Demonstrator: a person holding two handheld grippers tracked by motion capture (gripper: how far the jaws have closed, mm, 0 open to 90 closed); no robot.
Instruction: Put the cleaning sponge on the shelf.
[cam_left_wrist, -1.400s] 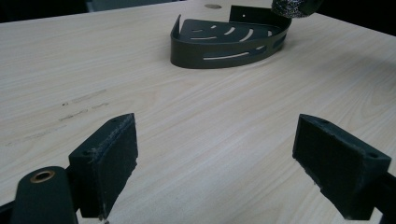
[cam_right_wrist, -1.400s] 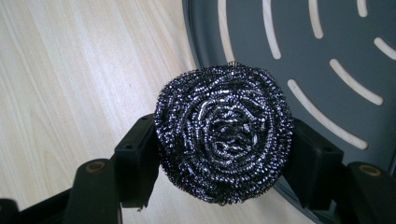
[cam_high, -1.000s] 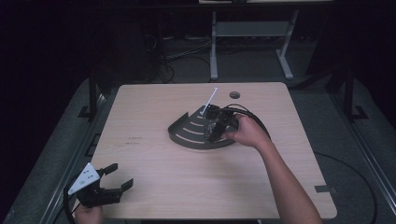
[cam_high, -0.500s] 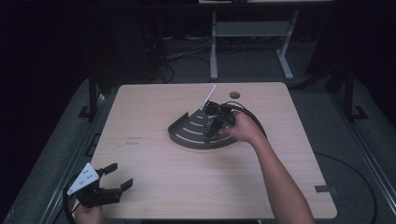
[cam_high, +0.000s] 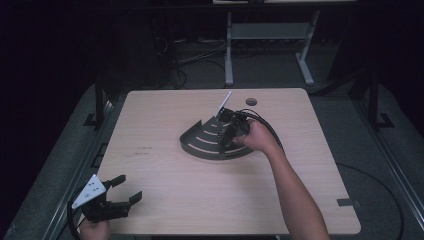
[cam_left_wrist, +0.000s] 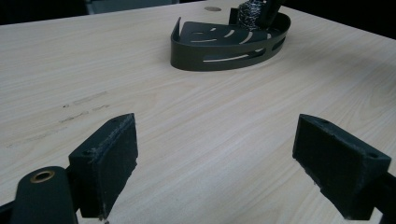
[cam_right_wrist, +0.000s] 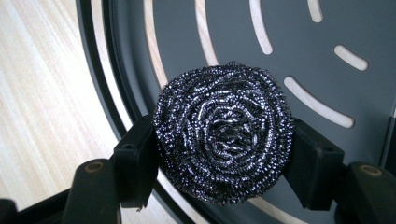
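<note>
The left gripper (cam_high: 122, 196) rests at the near tabletop (cam_high: 165, 125) corner, jaws wide apart. Farther off, the right gripper (cam_right_wrist: 219, 154) clamps a steel scouring pad (cam_right_wrist: 223, 133) over the slotted dark corner tray (cam_high: 205, 142).

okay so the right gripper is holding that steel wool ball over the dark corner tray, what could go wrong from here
1. The right gripper pinches the steel wool ball only at its sides; the springy ball could slip out or snag on a pad when released.
2. The ball hangs near the corner tray rim, so it might land on the edge and roll onto the table.
3. The tray looks light; a bump could shove it.
</note>
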